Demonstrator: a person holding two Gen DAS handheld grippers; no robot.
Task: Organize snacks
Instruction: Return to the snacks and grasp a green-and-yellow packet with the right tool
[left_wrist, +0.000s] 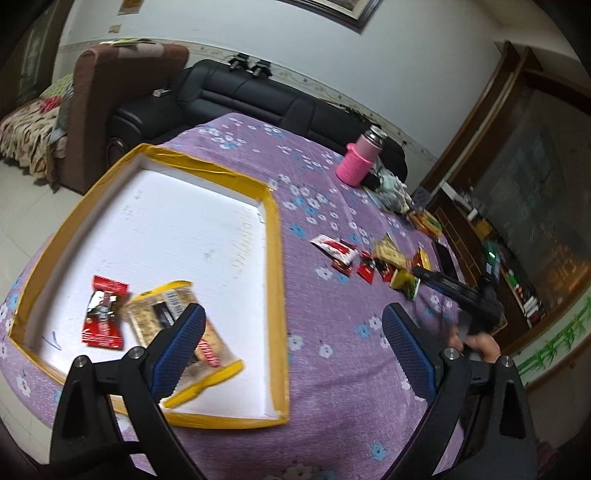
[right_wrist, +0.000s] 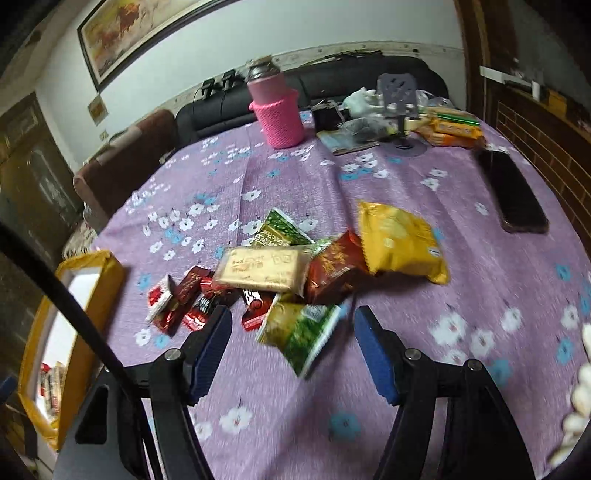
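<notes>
Just below centre of the right wrist frame, between spread right gripper (right_wrist: 291, 343) jaws: green snack packet (right_wrist: 301, 330), light, crinkly, slippery; best pinched across a sealed edge. Behind it, remaining snack pile (right_wrist: 295, 266). At left, yellow-rimmed tray (left_wrist: 275, 258); left gripper (left_wrist: 291, 343) spread, empty.

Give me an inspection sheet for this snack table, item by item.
Surface: table under a purple flowered cloth.
Job's things: yellow-rimmed tray holds a red packet and a yellow-edged packet; loose snack pile lies on the cloth beside it.
Clutter: pink bottle, dark phone, packets and oddments at the far edge.
Grippers: left gripper jaws open, empty, by the tray; right gripper jaws open around the nearest green packet, contact unclear.
Cables: nothing seen for certain.
Surroundings: black sofa, framed picture, wooden cabinet.
</notes>
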